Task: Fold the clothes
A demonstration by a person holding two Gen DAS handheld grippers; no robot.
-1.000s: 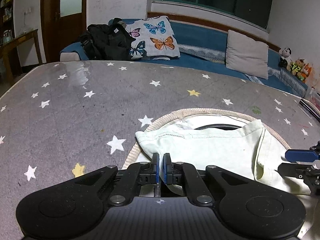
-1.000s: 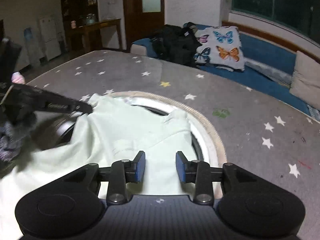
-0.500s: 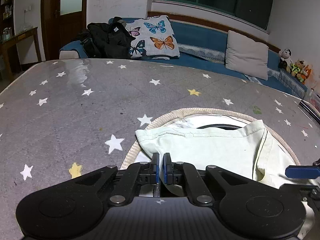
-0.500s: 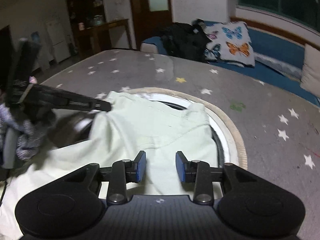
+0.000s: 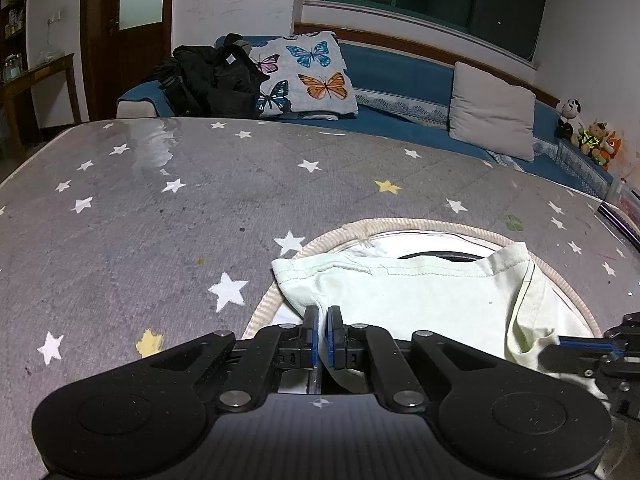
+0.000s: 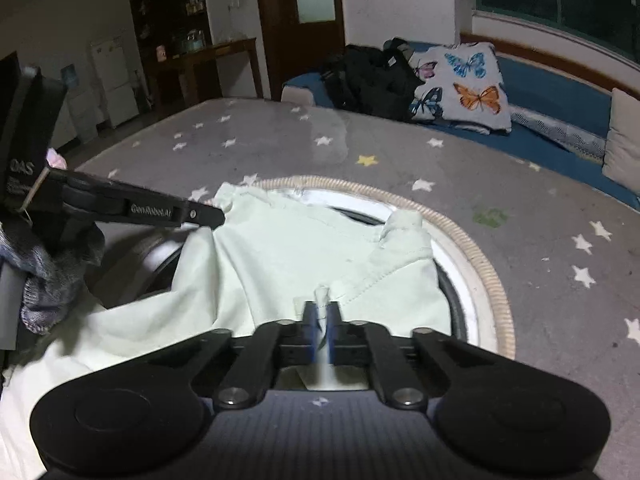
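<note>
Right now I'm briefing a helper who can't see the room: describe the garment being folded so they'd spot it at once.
On the grey star-printed table cover lies a round mat with a beige woven rim. Across it drapes the pale mint-green cotton garment, the only light cloth there, pinched by both hand-held grippers.

The garment (image 5: 420, 300) is showing as soft, matt pale-green woven cloth with stitched hems. The table cover (image 5: 160, 220) is looking glossy and smooth, reflecting light. The ring (image 6: 496, 280) is appearing ribbed and woven. The left gripper (image 5: 322, 338) is showing matt black plastic with blue pads (image 5: 316, 340) and metal rivets.
</note>
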